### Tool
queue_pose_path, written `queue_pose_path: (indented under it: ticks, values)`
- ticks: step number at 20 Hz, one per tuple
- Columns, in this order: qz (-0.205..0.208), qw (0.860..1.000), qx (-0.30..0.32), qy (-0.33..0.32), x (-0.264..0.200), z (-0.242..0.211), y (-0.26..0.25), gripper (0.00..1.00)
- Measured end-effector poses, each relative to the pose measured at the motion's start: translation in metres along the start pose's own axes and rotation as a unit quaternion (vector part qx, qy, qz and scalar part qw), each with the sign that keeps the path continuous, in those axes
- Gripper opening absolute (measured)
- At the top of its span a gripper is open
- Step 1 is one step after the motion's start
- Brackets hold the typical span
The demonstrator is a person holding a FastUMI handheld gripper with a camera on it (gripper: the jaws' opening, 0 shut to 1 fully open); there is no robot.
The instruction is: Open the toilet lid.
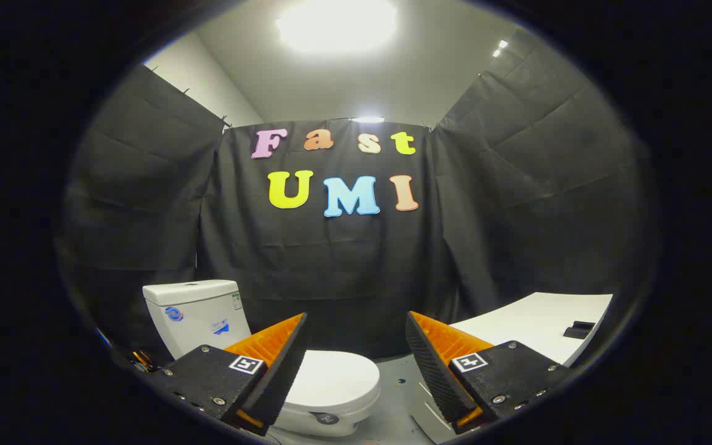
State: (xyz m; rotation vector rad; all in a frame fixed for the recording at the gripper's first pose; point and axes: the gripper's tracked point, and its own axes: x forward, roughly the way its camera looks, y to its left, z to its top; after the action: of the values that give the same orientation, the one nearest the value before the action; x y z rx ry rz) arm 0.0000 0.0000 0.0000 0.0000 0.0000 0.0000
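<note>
A white toilet stands to the left, ahead of my fingers, with its cistern (pixel 192 312) at the back against the black cloth wall. Its lid (pixel 334 377) lies flat and closed over the bowl, partly hidden behind my left finger (pixel 272 364). My gripper (pixel 356 327) is open, its two fingers spread wide with nothing between them, held above and short of the lid. The right finger (pixel 433 364) sits to the right of the toilet's front rim.
A white table (pixel 535 327) stands to the right beyond the right finger, with a small dark object (pixel 580 329) on it. Grey floor (pixel 393 395) shows between toilet and table. Black cloth walls close the booth on three sides.
</note>
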Motion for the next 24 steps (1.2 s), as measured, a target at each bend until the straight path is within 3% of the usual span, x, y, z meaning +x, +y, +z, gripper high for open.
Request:
queue_pose_path:
  ticks: [17,24]
  values:
    - [-0.012,1.000,0.003,0.017,0.002,-0.015,-0.010,0.95]
    - [0.002,1.000,0.010,0.021,0.005,-0.026,0.000,0.95]
